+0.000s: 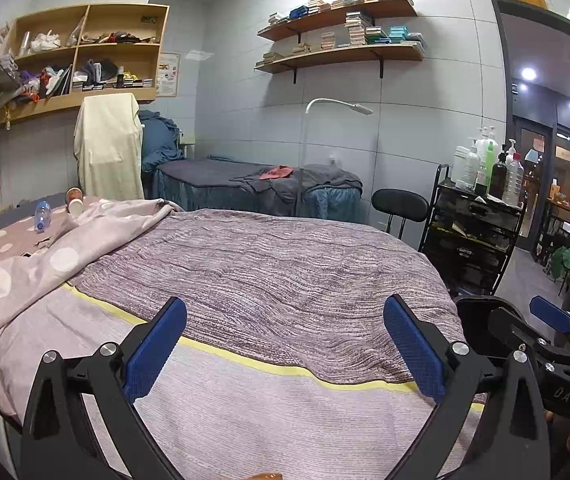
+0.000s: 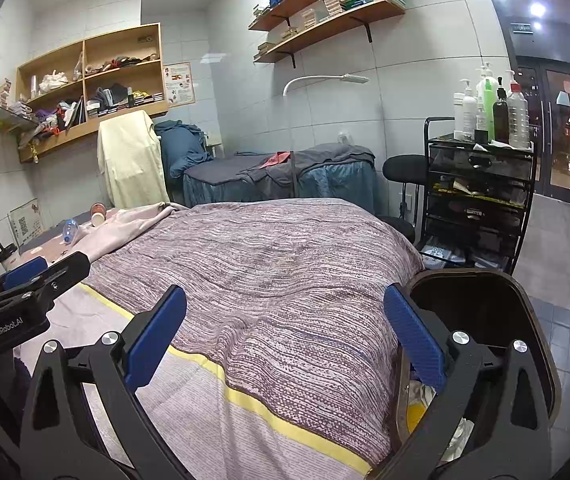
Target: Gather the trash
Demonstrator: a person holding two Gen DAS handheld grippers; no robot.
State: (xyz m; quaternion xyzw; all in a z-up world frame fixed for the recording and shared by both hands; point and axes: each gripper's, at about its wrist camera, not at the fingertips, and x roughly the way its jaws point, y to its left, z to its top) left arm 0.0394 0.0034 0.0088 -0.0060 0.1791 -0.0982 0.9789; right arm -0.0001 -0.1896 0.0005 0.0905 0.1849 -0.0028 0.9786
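Left gripper [image 1: 285,348] and right gripper [image 2: 285,344] both spread wide, nothing between the blue pads, hovering over the near end of the bed [image 1: 269,264]. Bin [image 2: 533,320] just beside the bed at 4 o'clock, scraps inside. Far off at 10 o'clock: bottle [image 1: 41,215] and cup [image 1: 74,202] lying on the spotted sheet, a lidded cup [image 2: 8,258] at its edge.

Your left claw [image 1: 285,348] and right claw [image 2: 285,344]: matt black plastic arms, bright metal screws, blue fingers [image 1: 157,348] with a fine rough grip texture. Before you, the bed [image 1: 265,280]: coarse woven cloth, streaked purple-grey, with a smoother pale band and yellow stripe; beyond it a soft dotted pink sheet [image 1: 61,248]. Clear glossy plastic bottle [image 1: 41,215]; paper cup [image 1: 75,202]. Trash bin [image 2: 541,344]: dark, smooth, glossy rim. Wall shelves [image 1: 341,54]: matt wood
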